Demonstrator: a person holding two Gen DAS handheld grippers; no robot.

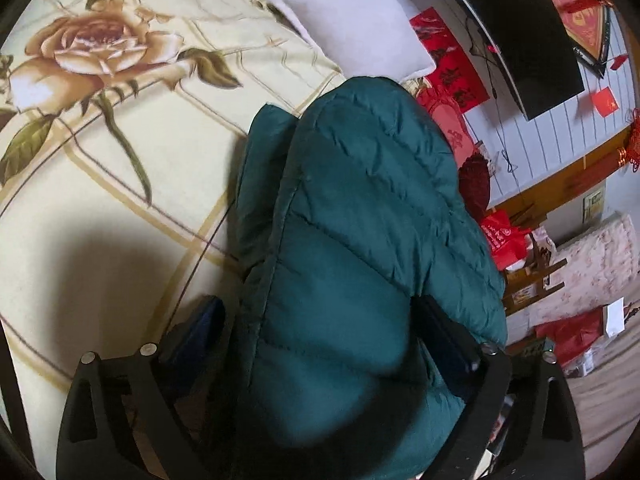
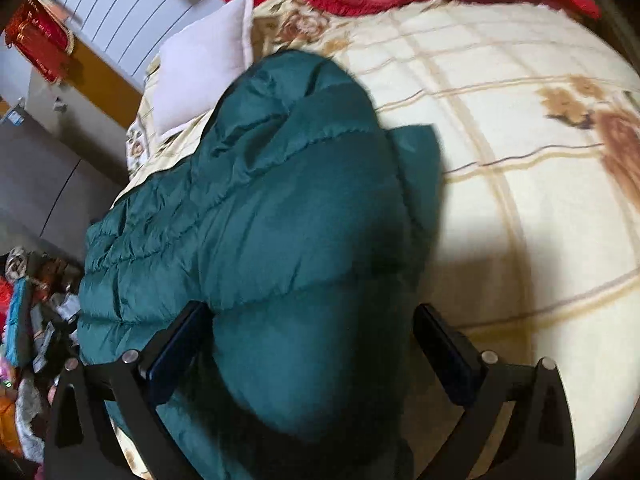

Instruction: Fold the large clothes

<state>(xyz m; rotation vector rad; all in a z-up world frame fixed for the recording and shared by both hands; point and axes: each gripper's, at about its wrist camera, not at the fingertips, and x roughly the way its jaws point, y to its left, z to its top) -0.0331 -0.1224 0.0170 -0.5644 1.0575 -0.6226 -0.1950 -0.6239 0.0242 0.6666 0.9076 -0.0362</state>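
Left wrist view: left gripper [image 1: 320, 332] nearest, jaws spread wide, straddling a folded teal down jacket [image 1: 360, 220] without visibly pinching it. Jacket lying on a cream rose-print bedspread [image 1: 120, 160], white pillow [image 1: 356, 24] beyond.

Right wrist view: right gripper [image 2: 316, 340] likewise wide, puffy jacket bulging between the fingers [image 2: 180, 340]. Same bedspread to the right, pillow behind.

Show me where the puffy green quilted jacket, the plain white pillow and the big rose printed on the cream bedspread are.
Puffy green quilted jacket [image 1: 360, 208]: left wrist view, middle of its quilted top panel.
Plain white pillow [image 2: 200, 68]: right wrist view, centre of its face.
Rose print [image 1: 92, 44]: left wrist view, heart of the bloom.
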